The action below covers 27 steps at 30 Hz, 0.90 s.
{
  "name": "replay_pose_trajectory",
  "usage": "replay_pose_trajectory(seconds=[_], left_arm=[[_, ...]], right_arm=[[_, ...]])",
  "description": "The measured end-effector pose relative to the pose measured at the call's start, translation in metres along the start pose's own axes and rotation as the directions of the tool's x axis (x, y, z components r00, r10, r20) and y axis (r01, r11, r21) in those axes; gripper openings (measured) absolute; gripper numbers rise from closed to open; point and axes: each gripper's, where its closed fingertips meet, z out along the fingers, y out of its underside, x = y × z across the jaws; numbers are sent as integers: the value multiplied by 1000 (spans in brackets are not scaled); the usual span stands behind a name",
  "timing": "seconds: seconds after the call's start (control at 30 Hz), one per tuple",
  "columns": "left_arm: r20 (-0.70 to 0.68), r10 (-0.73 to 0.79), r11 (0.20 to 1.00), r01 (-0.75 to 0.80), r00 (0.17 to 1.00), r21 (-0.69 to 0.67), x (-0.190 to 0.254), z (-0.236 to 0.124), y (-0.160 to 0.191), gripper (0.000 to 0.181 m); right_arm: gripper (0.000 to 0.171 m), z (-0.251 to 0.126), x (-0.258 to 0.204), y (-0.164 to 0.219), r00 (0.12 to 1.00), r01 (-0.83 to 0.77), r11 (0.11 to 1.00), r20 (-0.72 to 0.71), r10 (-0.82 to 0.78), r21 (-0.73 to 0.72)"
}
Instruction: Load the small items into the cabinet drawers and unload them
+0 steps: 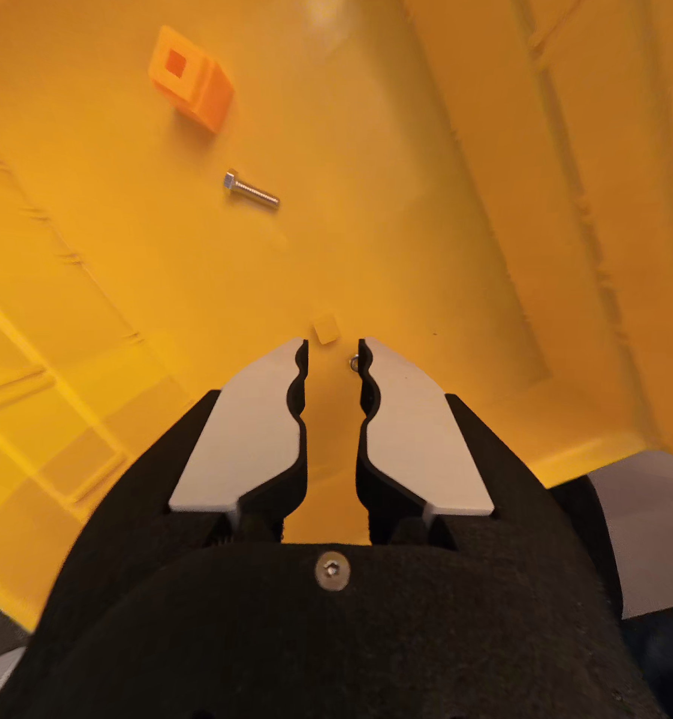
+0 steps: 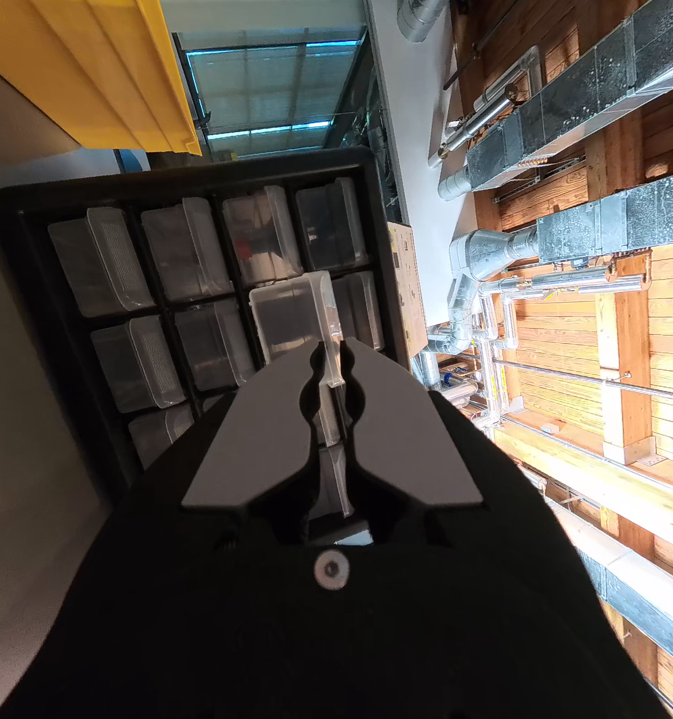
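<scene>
In the left wrist view my left gripper (image 1: 333, 344) is open and empty inside a yellow bin (image 1: 366, 136). A tiny yellow cube (image 1: 326, 330) lies just beyond its fingertips. A small metal ring (image 1: 353, 362) lies beside the right fingertip. A silver bolt (image 1: 251, 190) and an orange block with a square hole (image 1: 189, 87) lie farther in. In the right wrist view, which is rolled sideways, my right gripper (image 2: 333, 344) is shut on the handle of a clear drawer (image 2: 288, 315). That drawer sticks out of the black cabinet (image 2: 379, 186).
The cabinet holds several other clear drawers (image 2: 101, 260), all pushed in; one has red and white things inside (image 2: 249, 253). The yellow bin's outer wall (image 2: 93, 78) stands beside the cabinet. A cardboard box (image 2: 409, 288) sits behind it. The bin's ribbed walls (image 1: 560, 194) close in the left gripper. The tips of one gripper are about 30 centimeters away from the tips of the other.
</scene>
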Motion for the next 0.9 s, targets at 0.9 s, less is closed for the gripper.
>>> replay_pose_trajectory(seconds=[0.9], left_arm=[[25,695,671,-661,718,336,237,-161,-103,14]], right_arm=[[9,-14,-4,-7,999,-1,1000,40,1,10]])
